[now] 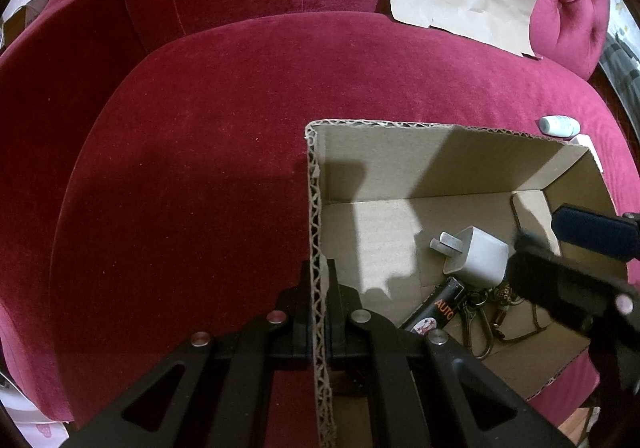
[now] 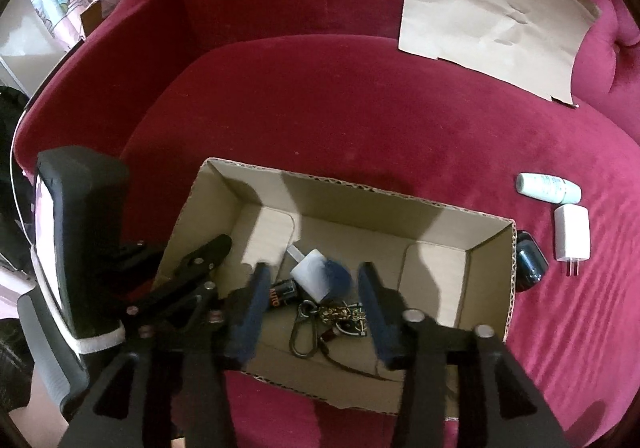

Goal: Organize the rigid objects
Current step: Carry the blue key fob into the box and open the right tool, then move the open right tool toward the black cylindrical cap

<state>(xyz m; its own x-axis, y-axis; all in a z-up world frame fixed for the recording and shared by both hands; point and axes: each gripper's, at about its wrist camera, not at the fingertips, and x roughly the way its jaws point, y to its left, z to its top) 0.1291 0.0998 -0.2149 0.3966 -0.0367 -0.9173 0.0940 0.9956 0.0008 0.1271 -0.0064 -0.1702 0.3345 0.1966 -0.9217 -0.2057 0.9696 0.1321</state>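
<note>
Right now the left gripper [image 1: 319, 312] clamps the wall of the cardboard box [image 1: 400, 125], low centre of the left wrist view, so keep that pinch steady. R gripper [image 2: 312, 288] hangs over the box w/ fingers spread, nothing between them; the white charger cube [image 2: 310, 274] lies on the box floor just beyond, beside battery [image 2: 282, 294] and keyring [image 2: 316, 322]. Lift straight up, clear the rim. Farther right on the sofa [image 2: 360, 107]: second charger [image 2: 572, 234], white bottle [image 2: 548, 187], likely next.

One cardboard box [image 2: 492, 272]; two white chargers [image 2: 314, 276] [image 2: 572, 234]; one battery [image 2: 282, 294]; one keychain [image 2: 320, 322]; one bottle [image 2: 548, 187].
</note>
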